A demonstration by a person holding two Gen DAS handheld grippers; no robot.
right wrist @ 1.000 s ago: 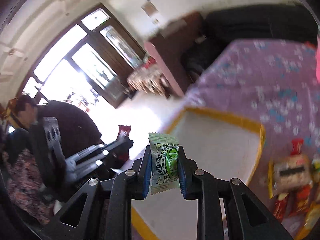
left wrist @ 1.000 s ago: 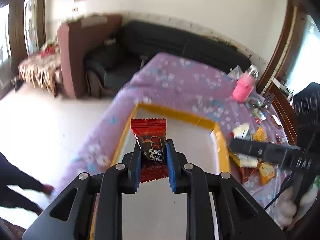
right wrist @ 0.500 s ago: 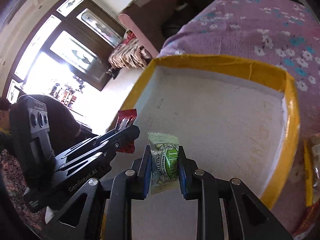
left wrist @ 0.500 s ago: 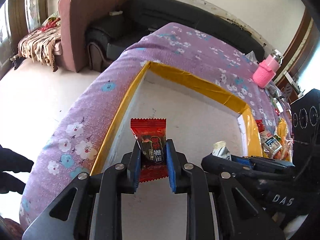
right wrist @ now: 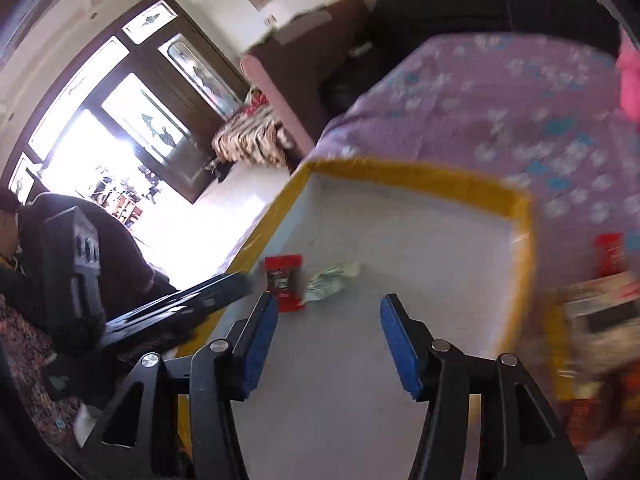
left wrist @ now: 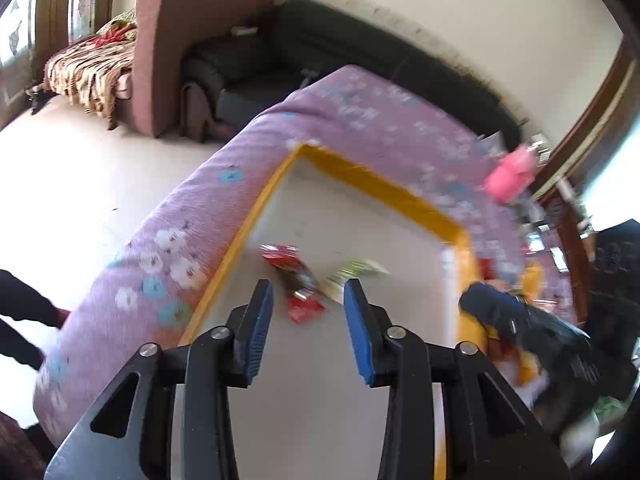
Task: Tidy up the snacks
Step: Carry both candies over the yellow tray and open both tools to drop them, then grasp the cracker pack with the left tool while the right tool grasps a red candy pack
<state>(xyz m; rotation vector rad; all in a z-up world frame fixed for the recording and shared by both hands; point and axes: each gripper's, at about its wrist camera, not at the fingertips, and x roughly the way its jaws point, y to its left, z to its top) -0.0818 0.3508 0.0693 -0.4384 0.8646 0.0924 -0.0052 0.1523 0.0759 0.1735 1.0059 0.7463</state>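
The left gripper (left wrist: 308, 304) has its blue-padded jaws apart, and they have just been opening; nothing is pressed between them, and the red snack packet (left wrist: 294, 280) lies free on the grey floor of the yellow-rimmed tray (left wrist: 384, 190), a little beyond the fingertips and near the tray's left rim; the right gripper (right wrist: 326, 320) also stands with its jaws apart, having just been opening too, and the space between its pads is empty; the green-and-white snack packet (right wrist: 330, 276) lies flat on the tray floor just beside the red one, on its right side, and the two look to be touching or nearly so, though the blur does not let me say which; in the right wrist view the red packet (right wrist: 283, 280) lies close to the tip of the left gripper, which comes in from the left over the tray's rim; the tray sits on a purple cloth with flowers (left wrist: 192, 240); more snack packets (right wrist: 600, 300) lie in a blurred heap on the cloth outside the tray's right rim; a pink bottle (left wrist: 510, 178) stands further back on the cloth; a person in dark clothing (right wrist: 80, 248) is seen at the left of the right wrist view.
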